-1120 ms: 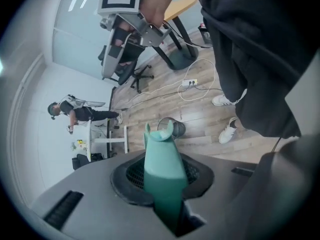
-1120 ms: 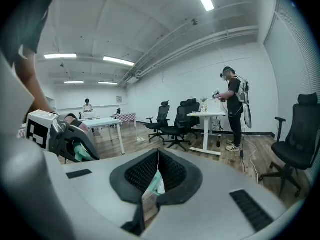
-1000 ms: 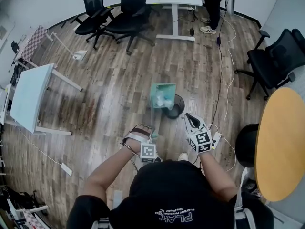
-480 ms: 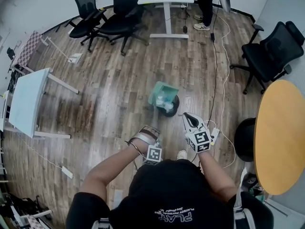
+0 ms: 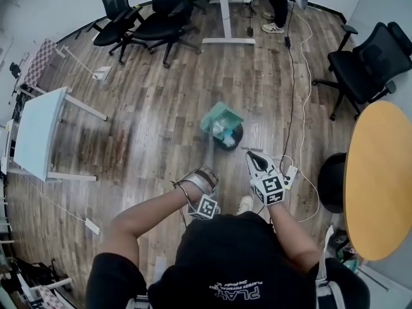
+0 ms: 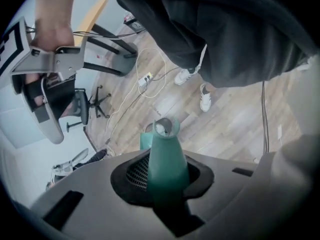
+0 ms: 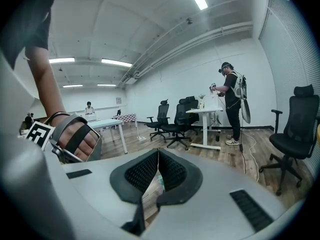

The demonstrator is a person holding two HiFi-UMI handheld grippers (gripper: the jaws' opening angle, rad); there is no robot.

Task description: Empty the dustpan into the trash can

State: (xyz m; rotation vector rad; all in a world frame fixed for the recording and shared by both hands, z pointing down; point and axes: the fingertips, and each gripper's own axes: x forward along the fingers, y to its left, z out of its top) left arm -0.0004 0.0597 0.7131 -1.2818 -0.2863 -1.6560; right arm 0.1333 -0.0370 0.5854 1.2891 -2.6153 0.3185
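1. My left tool [image 6: 167, 178] is clamped on the teal handle [image 6: 166, 151]. The dustpan [image 5: 221, 119] hangs at the handle's far end, ahead of and below the tool.
2. The dustpan is tilted over the trash can [image 5: 235, 141], pale scraps [image 5: 219, 129] at its lower edge. I judge the tipping step to be in hand.
3. My right tool [image 7: 157, 170], beside the left tool, has its jaws together and holds nothing.
4. Next move, as I judge it: a steeper tilt, with the dustpan's mouth kept inside the rim.

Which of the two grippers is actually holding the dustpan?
The left gripper: its jaws clamp the handle of the teal dustpan, which is tipped over the black trash can. The right gripper is shut and empty.
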